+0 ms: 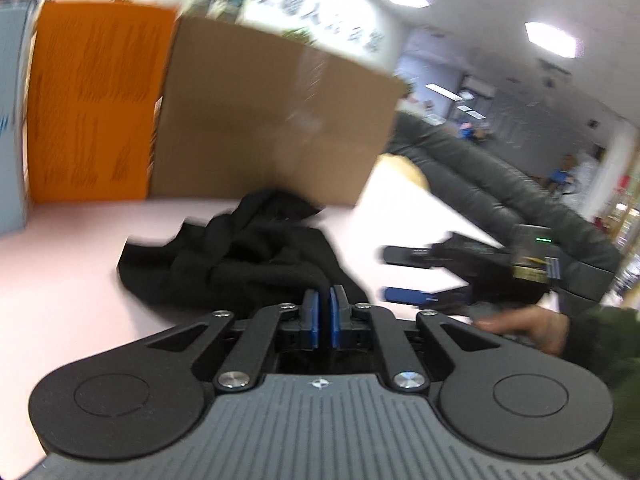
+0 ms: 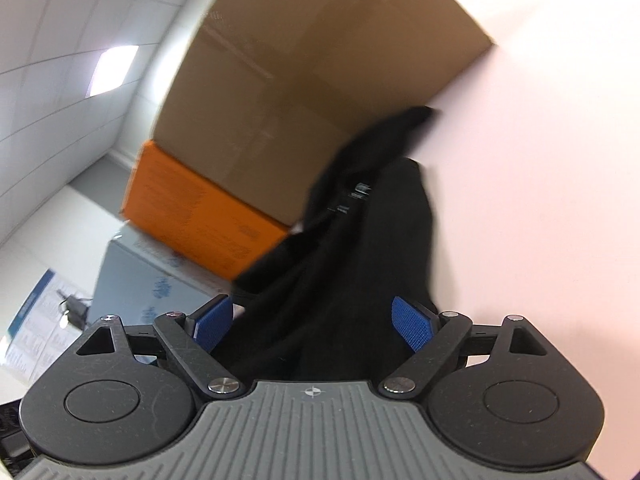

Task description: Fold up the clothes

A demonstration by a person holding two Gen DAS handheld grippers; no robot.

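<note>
black garment (image 1: 240, 252) crumpled on pink counter (image 1: 60, 272), by cardboard box (image 1: 272, 120) | my left gripper (image 1: 324, 312) jaws closed, seemingly empty | right gripper (image 2: 312, 320) jaws wide around cloth | advice: pinch one edge, spread flat first

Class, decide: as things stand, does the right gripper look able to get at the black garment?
Probably yes: the right gripper has its jaws open with the black garment lying between them, nothing in the way.

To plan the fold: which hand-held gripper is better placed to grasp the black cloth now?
Probably the right hand-held gripper: its jaws are open with the black cloth between them. The left hand-held gripper is shut, behind the cloth.
</note>
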